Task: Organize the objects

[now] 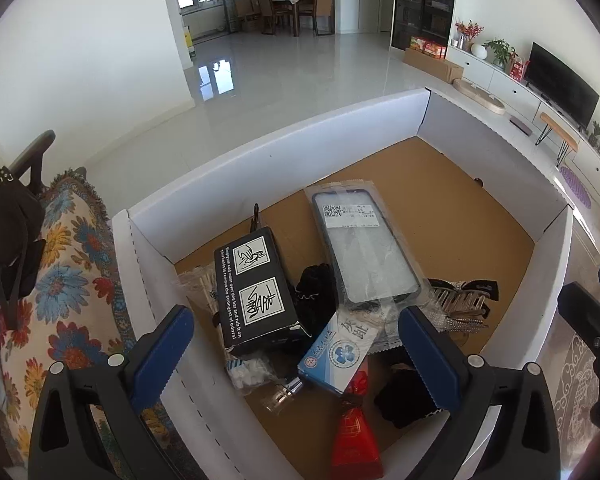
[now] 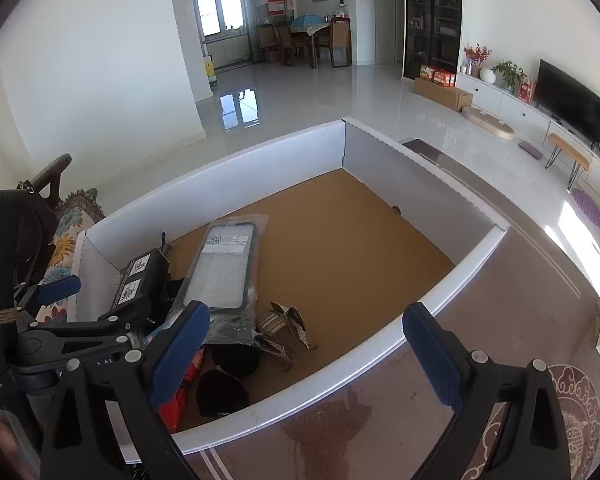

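Left tongs (image 1: pixel 296 356): spread wide, empty, directly over the clutter heaped in the white tray's (image 1: pixel 284 136) near-left corner | black box (image 1: pixel 256 292): just ahead, long axis running away from them | Right tongs (image 2: pixel 306 352): also wide, empty, straddling the tray's near wall, farther off.

a home living room is shown: a glossy tiled floor (image 1: pixel 300 72), a dining table (image 1: pixel 296 2) ringed by chairs at the far end, a television (image 1: pixel 562 80) set on a low white cabinet (image 1: pixel 496 76), potted plants (image 1: pixel 500 51), and a flower-patterned sofa throw (image 1: pixel 68 280).
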The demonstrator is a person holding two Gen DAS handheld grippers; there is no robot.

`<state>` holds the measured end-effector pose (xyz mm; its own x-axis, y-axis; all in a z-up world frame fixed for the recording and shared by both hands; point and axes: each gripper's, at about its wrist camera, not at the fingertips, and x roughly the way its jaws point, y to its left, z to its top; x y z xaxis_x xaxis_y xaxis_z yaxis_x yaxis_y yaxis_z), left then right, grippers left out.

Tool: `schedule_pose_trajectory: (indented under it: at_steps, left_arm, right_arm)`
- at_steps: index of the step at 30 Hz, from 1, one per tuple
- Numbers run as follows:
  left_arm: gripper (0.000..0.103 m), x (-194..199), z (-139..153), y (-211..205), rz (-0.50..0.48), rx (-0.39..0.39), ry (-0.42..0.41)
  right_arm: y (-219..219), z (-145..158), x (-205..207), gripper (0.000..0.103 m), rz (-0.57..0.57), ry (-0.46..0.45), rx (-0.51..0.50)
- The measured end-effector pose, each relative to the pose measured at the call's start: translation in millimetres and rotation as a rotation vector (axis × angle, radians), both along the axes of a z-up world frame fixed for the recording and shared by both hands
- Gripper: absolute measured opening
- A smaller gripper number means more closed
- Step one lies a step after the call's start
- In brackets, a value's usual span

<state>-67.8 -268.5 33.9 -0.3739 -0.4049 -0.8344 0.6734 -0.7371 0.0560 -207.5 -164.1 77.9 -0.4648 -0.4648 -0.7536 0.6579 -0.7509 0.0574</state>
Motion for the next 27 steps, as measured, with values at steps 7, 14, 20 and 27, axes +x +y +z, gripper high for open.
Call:
schedule_pose_trajectory:
  at_steps: [7,14,20,27]
  left_arm:
    - [0.103,8.7,11.0,-8.9,0.056,0.068,0.061]
    - [0.103,9.9,9.0,-6.9,0.085,0.043,0.06]
    - [0.103,6.3,9.4,-0.4,0.069,0.011,0.047]
    - [0.103,6.7,8.9,0.4,0.068,-0.006,0.057]
  right_arm:
    - [11.6,-5.2,-10.2,0.098,-0.058,-0.016,-0.013]
    - [-4.9,-16.5,-5.0,0.102,-0.02,-0.031,0.026]
    - [-5.7,-23.3,-5.4,0.102,-0.023,-0.045,0.026]
    - [-3.5,-22.2,-7.5,0.102,-0.032,-0.038,0.019]
